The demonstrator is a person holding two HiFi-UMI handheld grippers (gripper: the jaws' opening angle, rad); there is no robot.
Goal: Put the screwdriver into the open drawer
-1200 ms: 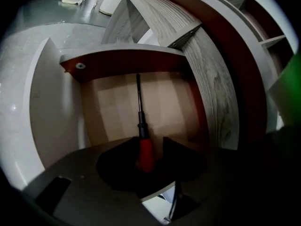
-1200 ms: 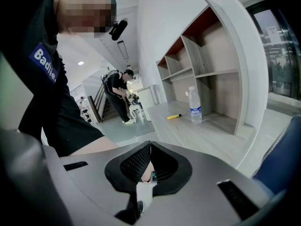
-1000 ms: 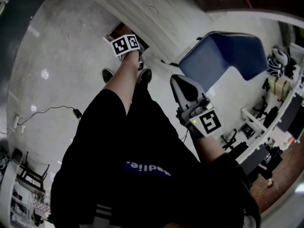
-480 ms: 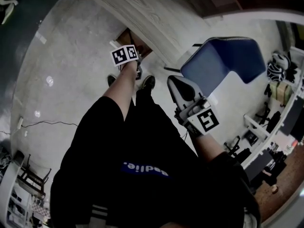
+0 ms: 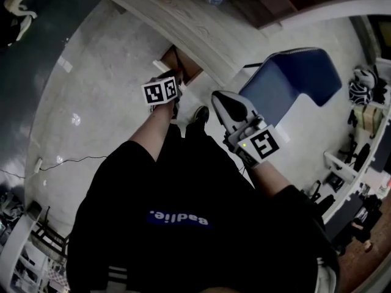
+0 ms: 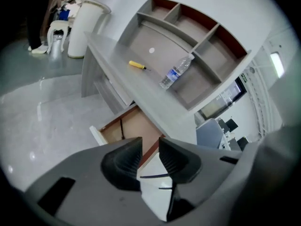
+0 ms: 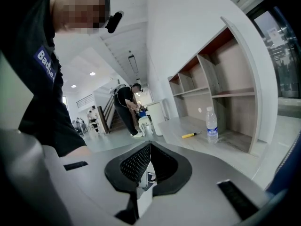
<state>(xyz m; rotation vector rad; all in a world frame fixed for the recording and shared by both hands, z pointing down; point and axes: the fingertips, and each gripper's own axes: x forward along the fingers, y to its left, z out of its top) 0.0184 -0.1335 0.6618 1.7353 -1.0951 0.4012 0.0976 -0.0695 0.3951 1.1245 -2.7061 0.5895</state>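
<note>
Left gripper (image 6: 150, 146) is empty, jaws narrowly apart after just closing; right gripper (image 7: 149, 149) is closed, empty. Screwdriver (image 6: 137, 65) lies on desk (image 6: 141, 92).

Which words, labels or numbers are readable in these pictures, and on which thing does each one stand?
"Badlie.": white print on a blue patch of the black shirt, upside down in the head view; the last letters are uncertain.
Label on the bottle: too small to read.
Left cube and right cube: only black-and-white square patterns, no letters.
</note>
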